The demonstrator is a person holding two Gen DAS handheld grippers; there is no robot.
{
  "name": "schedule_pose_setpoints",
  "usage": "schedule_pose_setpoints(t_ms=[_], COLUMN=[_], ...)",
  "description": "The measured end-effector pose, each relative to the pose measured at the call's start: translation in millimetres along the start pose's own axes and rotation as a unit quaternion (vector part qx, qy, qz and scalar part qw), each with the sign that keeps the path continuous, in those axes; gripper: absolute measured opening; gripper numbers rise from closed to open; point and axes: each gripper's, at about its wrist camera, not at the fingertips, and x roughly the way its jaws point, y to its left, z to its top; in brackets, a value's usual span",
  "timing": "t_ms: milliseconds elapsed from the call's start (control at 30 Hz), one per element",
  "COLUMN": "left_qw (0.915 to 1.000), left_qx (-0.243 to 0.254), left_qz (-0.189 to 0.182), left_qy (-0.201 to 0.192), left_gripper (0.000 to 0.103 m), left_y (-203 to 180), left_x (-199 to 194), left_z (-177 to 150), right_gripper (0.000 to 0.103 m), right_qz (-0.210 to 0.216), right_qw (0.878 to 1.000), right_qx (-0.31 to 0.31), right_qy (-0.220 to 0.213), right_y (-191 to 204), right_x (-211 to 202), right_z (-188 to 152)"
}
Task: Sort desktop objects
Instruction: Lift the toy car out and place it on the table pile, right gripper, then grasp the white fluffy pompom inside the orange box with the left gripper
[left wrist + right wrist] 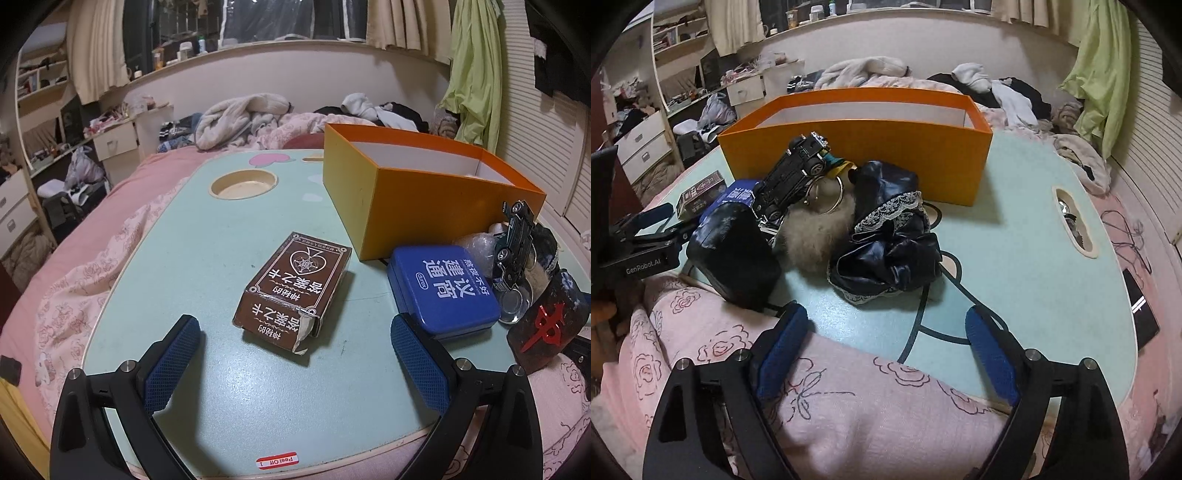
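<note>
A brown card box [295,288] lies on the pale green lap table [207,236], just ahead of my open left gripper [295,350], whose blue pads stand wide on either side of it without touching. A blue tin [443,288] sits to its right, below the open orange box [424,199]. My right gripper [886,332] is open over the table's near edge, with nothing between its fingers. Ahead of it lie a black lace-trimmed pouch [890,236], a furry pompom [812,236], a black toy car [794,170] and a black case [735,254].
The table [1034,229] rests on a bed with a pink flowered quilt [849,406]. A round cup recess [243,184] sits at its far left, an oval slot [1075,225] at its right. My left gripper [646,236] shows at the right wrist view's left edge. Clothes pile up behind.
</note>
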Motion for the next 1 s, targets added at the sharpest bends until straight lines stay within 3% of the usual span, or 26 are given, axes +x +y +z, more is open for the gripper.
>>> schedule_pose_setpoints(t_ms=[167,233,333,400,467,567,633,767,900,933,1000], left_qw=[0.9998,0.9996,0.9953,0.9904,0.9834,0.9653,0.9594,0.9647,0.9433,0.9425,0.9542], left_qx=[-0.001,-0.026,-0.053,-0.034,-0.012,0.004,0.019,0.009,-0.011,-0.010,0.030], left_qz=[0.001,-0.003,-0.064,-0.123,-0.180,-0.246,-0.231,-0.166,-0.179,-0.177,-0.153], left_qy=[0.020,0.004,-0.051,-0.054,-0.019,0.087,0.161,0.204,0.279,0.283,0.255], left_gripper=[0.103,0.102,0.102,0.102,0.093,0.071,0.063,0.057,0.057,0.054,0.044], left_y=[3.0,11.6,12.6,-6.3,-33.6,-90.3,-133.5,-170.9,-197.8,-200.3,-212.0], left_x=[-0.4,-16.4,-54.8,-68.1,-61.5,-18.1,32.1,99.2,151.9,154.2,149.6], left_z=[7.9,21.3,57.3,91.2,122.1,162.3,179.0,193.6,186.5,183.3,180.2], right_gripper=[0.087,0.088,0.088,0.088,0.088,0.088,0.088,0.088,0.088,0.088,0.088], right_qz=[0.000,0.001,0.002,0.001,0.001,0.001,0.002,0.003,0.004,0.005,0.006], right_qw=[1.000,1.000,1.000,1.000,1.000,1.000,1.000,1.000,1.000,1.000,1.000], right_qx=[0.002,0.003,0.003,0.003,0.004,0.003,0.004,0.003,0.004,0.004,0.005], right_qy=[-0.001,-0.002,-0.003,-0.002,-0.003,-0.003,-0.004,-0.006,-0.009,-0.010,-0.010], right_y=[0.8,1.1,3.9,4.5,8.7,7.7,8.5,12.9,11.4,9.6,9.6], right_x=[7.6,9.3,12.4,15.1,7.7,8.9,11.4,8.4,4.3,4.0,6.2], right_z=[0.8,2.5,3.4,3.0,3.2,3.3,3.8,12.6,13.3,12.3,12.4])
